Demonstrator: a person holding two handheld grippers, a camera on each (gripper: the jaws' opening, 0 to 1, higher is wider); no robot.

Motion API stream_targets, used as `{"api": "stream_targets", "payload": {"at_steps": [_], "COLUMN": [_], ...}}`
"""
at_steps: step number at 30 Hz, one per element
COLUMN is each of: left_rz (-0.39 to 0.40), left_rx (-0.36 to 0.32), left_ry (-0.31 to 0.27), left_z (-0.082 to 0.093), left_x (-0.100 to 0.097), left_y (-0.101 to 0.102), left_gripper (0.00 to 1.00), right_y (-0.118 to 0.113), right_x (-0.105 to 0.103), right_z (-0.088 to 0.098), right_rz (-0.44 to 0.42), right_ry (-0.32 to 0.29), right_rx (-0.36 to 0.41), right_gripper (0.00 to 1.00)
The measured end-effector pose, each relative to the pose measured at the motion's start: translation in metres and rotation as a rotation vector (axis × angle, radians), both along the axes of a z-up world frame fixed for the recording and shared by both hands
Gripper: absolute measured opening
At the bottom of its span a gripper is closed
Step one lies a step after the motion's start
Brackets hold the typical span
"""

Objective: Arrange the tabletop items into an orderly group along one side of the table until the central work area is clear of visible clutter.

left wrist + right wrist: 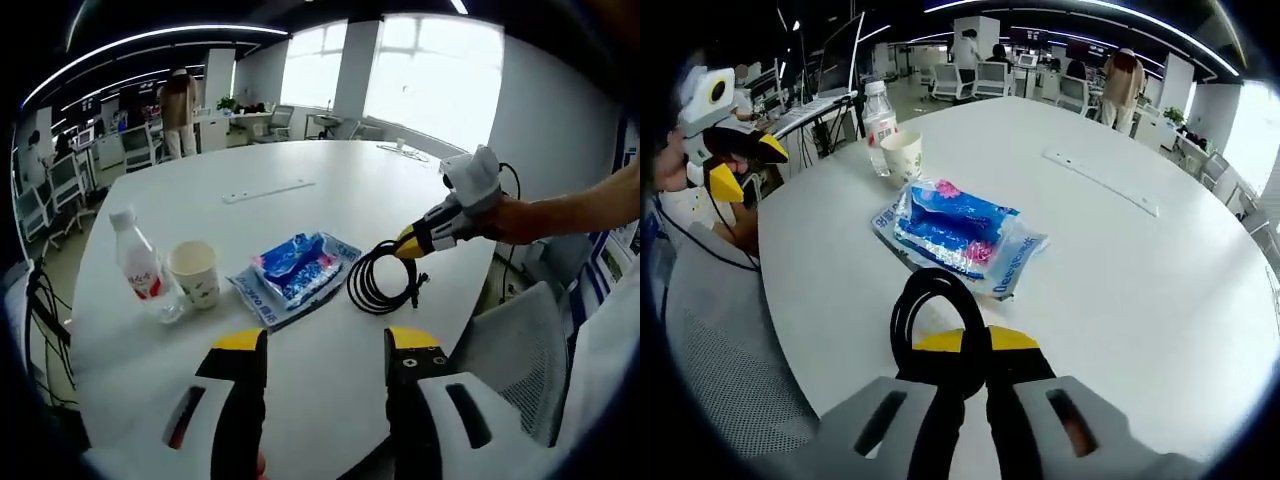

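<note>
The right gripper (962, 345) has its yellow-tipped jaws pinching the coiled black cable (383, 280). In the right gripper view the loop (930, 300) sticks out past the jaws and lies on the round white bench (1120, 290), near the edge closest to the person. The left gripper (325, 345) hangs above the near edge of the bench (300, 400) with its jaws spread apart and nothing between them.

Just beside the cable lies a blue and clear plastic packet (296, 272) with some pink on it. Further along stand a white paper cup (195, 273) and a clear plastic water bottle with a red label (140, 265), touching or nearly touching each other. A thin flat white strip (268, 190) lies well apart, out in the middle.

What could go wrong: the cable is bendy and springy. If it is lifted by one part of the coil, the rest may fall open and drag over the packet, or swing into the cup and bottle and knock them down. The cup may have something in it, but I cannot tell from here. The cable is also close to the bench edge, so a loose end could slip off and pull the rest down. The strip in the middle is thin and flat, so it may be hard to pinch.
</note>
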State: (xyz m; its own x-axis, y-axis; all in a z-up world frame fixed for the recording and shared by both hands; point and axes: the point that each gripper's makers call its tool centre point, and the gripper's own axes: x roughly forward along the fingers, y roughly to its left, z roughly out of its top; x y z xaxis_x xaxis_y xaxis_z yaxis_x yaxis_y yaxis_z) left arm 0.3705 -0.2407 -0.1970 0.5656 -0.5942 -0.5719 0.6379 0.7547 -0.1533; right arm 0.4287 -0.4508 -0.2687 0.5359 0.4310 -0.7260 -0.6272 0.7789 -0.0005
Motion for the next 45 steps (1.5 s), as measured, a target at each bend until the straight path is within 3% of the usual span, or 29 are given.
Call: {"api": "stream_targets", "payload": {"at_steps": [3, 20, 45], "left_rz": [-0.01, -0.036, -0.005], "left_rx": [-0.004, -0.004, 0.01], "left_ry": [-0.002, 0.003, 0.008], "left_z": [0.001, -0.001, -0.002], "left_x": [-0.001, -0.004, -0.004], "left_y": [-0.006, -0.017, -0.01], "left_gripper": [0.46, 0.46, 0.46], "right_y": [-0.02, -0.088, -0.099], "right_x": [0.002, 0.001, 0.018], "right_z": [0.002, 0.002, -0.015], "right_rz": [-0.092, -0.228, -0.27], "right_ry": [0.006, 0.023, 0.068], "right_rx": [0.041, 0.026, 0.022], "right_gripper": [0.03, 0.02, 0.03]}}
